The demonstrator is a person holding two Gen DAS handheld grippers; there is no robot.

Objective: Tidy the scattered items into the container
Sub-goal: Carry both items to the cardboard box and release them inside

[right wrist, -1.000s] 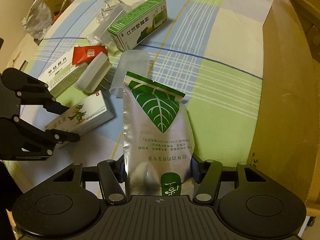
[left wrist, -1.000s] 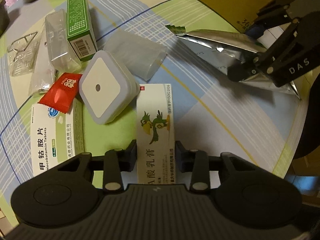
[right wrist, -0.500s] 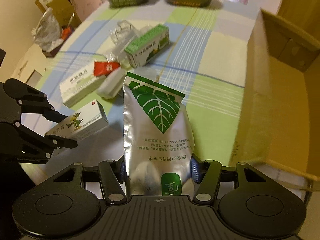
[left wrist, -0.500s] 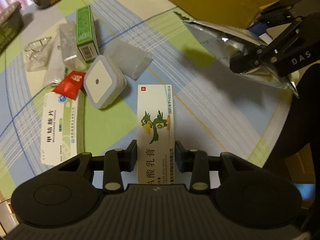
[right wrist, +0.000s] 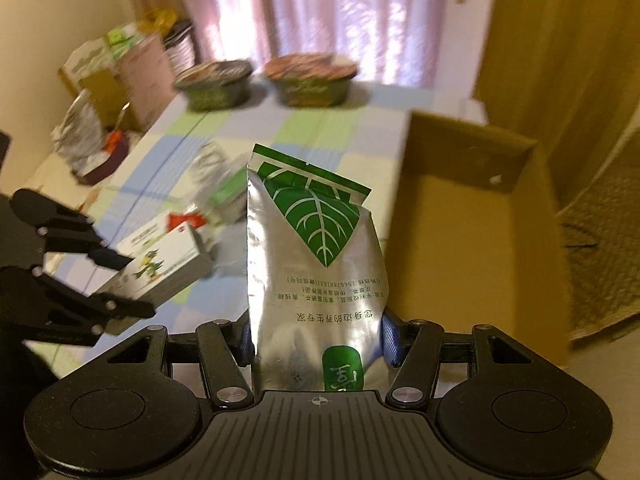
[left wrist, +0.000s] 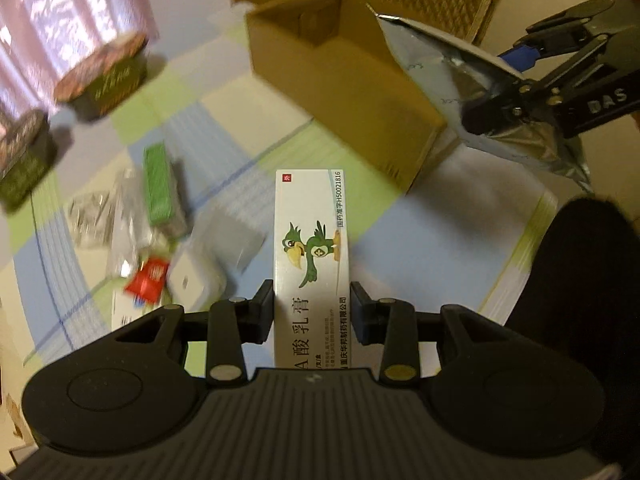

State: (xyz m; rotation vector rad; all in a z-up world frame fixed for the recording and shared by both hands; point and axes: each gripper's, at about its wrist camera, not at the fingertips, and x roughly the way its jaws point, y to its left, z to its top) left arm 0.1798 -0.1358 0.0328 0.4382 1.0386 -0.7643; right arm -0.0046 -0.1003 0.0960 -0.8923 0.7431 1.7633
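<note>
Left gripper (left wrist: 312,306): one; clenched on the white box, a finger (left wrist: 264,312) against each long side, raised above the table.
White box (left wrist: 310,248): one; white carton with a green parrot picture and printed text, held off the tablecloth; near end hidden behind the gripper body. Also seen from the right wrist view (right wrist: 160,260).
Right gripper (right wrist: 316,338): one; clenched on the foil pouch, blue pads (right wrist: 388,338) pinching its lower edges, held up just beside the cardboard box.
Foil pouch (right wrist: 316,256): one; silver with a green leaf print and torn top, upright between the fingers; bottom edge hidden by the gripper body. In the left wrist view (left wrist: 452,80) it overlaps the box's near corner.
Dark shape (left wrist: 576,280): lower right of the left wrist view, cut off by the frame; cannot tell what it is.
Tablecloth (left wrist: 420,248): one; checked blue, green and white.
Scattered items: blurred by motion. Red sachet (left wrist: 146,280), one; white square object (left wrist: 192,282), one; frosted plastic piece (left wrist: 236,240), one; green carton (left wrist: 160,188), one; clear plastic wrappers (left wrist: 100,216), number uncertain.
Cardboard box (right wrist: 472,216): one; open, on the table's right side, nothing visible on the part of its floor in view; right wall cut off.
Lidded tubs (right wrist: 216,84): two, at the far end of the table, blurred.
Curtain (right wrist: 332,8): behind the table; pink, lit.
</note>
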